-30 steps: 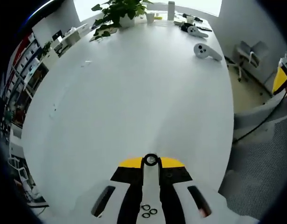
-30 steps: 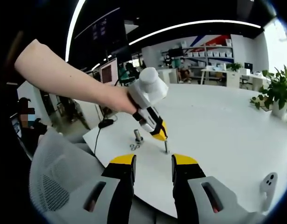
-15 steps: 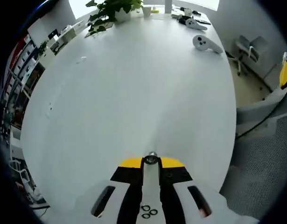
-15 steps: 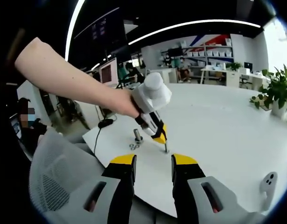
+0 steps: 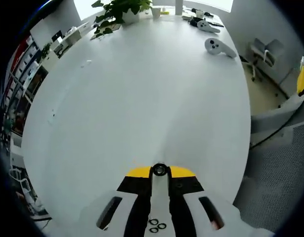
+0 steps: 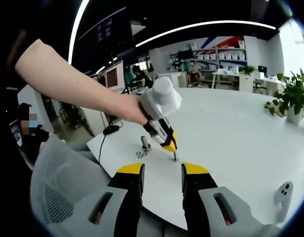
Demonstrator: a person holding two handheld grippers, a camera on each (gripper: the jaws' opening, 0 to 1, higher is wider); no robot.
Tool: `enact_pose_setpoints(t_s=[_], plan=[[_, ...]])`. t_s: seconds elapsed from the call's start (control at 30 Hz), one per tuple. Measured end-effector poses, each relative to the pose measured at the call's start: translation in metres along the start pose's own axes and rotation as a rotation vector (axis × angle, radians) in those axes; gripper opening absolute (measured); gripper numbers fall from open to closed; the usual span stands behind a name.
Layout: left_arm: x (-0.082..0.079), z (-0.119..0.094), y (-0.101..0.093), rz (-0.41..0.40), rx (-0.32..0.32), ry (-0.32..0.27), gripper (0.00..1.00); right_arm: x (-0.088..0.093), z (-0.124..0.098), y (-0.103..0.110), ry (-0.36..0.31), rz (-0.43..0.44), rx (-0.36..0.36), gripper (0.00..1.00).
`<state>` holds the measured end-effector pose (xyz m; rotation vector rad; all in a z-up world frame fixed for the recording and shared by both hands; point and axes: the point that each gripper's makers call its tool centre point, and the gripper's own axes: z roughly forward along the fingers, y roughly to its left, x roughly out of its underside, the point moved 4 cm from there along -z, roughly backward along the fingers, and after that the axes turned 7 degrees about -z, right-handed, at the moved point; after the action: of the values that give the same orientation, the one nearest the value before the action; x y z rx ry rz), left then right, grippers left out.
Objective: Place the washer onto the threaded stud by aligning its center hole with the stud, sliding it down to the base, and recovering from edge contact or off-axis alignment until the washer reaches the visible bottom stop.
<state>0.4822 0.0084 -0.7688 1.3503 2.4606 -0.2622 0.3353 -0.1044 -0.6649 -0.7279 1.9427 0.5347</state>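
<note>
Washer (image 5: 159, 170) pinched in left gripper (image 5: 159, 171) tips at 6 o'clock | tips poised atop threaded stud (image 6: 175, 156), seen from right gripper (image 6: 162, 170), jaws apart, empty | keep hole centred, lower straight; spare washers (image 6: 141, 155) at 9 o'clock of stud

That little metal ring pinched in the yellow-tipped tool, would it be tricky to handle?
Probably. The washer looks thin and smooth between the left gripper tips, so it may slip. Being a flat ring, it would likely roll or skid if dropped on the glossy white table. It looks rigid, unlikely to bend against the stud.
</note>
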Motion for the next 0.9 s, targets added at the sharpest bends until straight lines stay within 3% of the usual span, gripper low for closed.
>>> enact_pose_setpoints(t_s=[0.5, 0.7, 0.9], plan=[[0.004, -0.011, 0.004, -0.026, -0.025, -0.035, 0.11, 0.000, 0.000, 0.000, 0.000, 0.001, 0.002, 0.32], [0.018, -0.030, 0.009, -0.103, -0.055, -0.100, 0.13, 0.000, 0.000, 0.000, 0.001, -0.001, -0.001, 0.32], [0.044, -0.042, 0.007, -0.162, -0.075, -0.140, 0.13, 0.000, 0.001, 0.001, 0.002, -0.005, -0.004, 0.32]])
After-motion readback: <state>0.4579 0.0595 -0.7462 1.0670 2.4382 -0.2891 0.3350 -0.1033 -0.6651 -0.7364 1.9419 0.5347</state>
